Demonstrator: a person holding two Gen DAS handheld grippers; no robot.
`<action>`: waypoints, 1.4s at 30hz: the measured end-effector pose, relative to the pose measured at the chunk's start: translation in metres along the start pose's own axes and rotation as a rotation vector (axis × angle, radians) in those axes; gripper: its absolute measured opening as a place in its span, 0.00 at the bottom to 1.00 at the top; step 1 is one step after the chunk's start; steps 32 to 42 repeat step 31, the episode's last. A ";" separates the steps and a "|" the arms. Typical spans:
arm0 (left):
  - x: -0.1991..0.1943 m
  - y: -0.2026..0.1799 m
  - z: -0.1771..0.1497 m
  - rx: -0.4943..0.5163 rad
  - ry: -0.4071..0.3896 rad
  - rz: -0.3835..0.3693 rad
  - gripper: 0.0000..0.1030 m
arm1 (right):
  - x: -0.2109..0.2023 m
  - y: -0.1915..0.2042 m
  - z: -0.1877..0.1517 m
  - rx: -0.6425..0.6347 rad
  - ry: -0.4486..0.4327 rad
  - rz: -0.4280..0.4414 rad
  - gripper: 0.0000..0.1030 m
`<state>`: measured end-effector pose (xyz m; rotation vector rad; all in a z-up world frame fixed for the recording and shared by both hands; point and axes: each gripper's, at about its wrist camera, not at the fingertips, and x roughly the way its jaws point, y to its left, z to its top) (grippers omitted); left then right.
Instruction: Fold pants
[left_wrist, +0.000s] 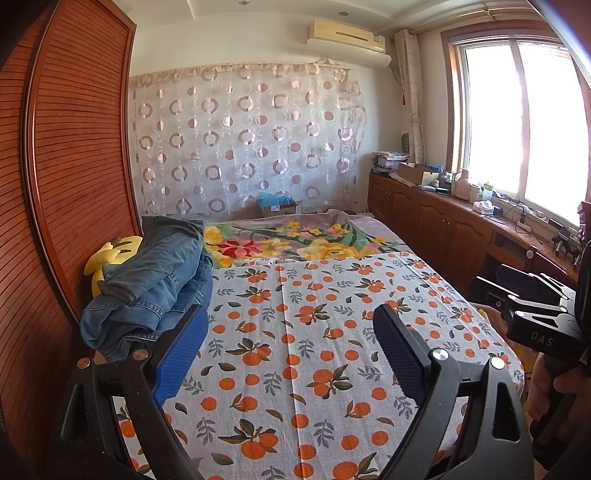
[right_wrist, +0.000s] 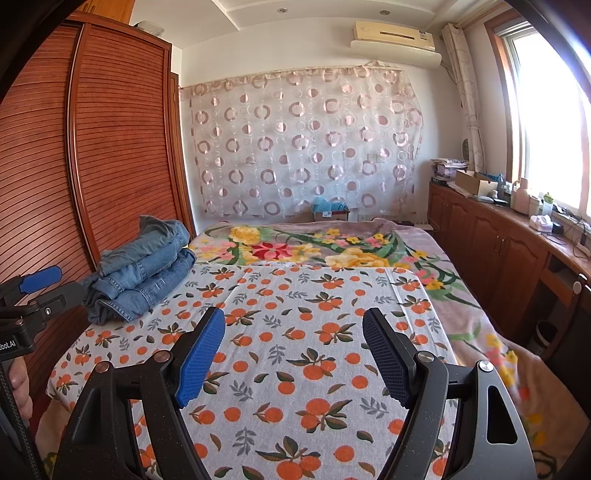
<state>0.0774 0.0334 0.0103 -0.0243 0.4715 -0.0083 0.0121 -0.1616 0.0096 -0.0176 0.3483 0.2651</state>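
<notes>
— Left wrist view first: what do we have in front of us?

— We see the left gripper (left_wrist: 291, 354) with its jaws standing wide, nothing between them, over the bed (left_wrist: 332, 369) and its sheet printed with oranges. The pants (left_wrist: 151, 280), blue denim, lie in a rumpled heap at the left edge of that sheet, just beside the wooden wardrobe (left_wrist: 74, 166). A yellow plush toy (left_wrist: 107, 254) peeks out behind them, against the wardrobe.

— And from the right wrist?

— We find the right gripper (right_wrist: 293, 358) the same way: jaws wide apart, only the orange-print sheet showing in the gap. The pants sit well ahead and to the left, apart from both grippers. At the left edge of that view we catch the left gripper from the side, with a hand (right_wrist: 20, 387) around its handle.

— What lies beyond the sheet?

— We see a floral blanket (right_wrist: 314, 251) covering the far half of the bed, then a sheer curtain (right_wrist: 306, 147) with ring patterns on the back wall, and a low cabinet (right_wrist: 498, 240) under the window on the right, its top cluttered with boxes and bottles.
</notes>
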 end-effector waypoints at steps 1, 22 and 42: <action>0.000 0.000 0.000 0.000 0.000 0.000 0.88 | 0.000 0.000 0.000 0.000 0.000 0.000 0.76; 0.002 0.000 -0.003 0.001 -0.004 0.001 0.88 | -0.001 0.000 -0.001 0.005 0.001 0.000 0.76; 0.002 0.000 -0.004 0.003 -0.003 0.001 0.88 | -0.001 0.002 -0.003 0.006 0.001 0.001 0.76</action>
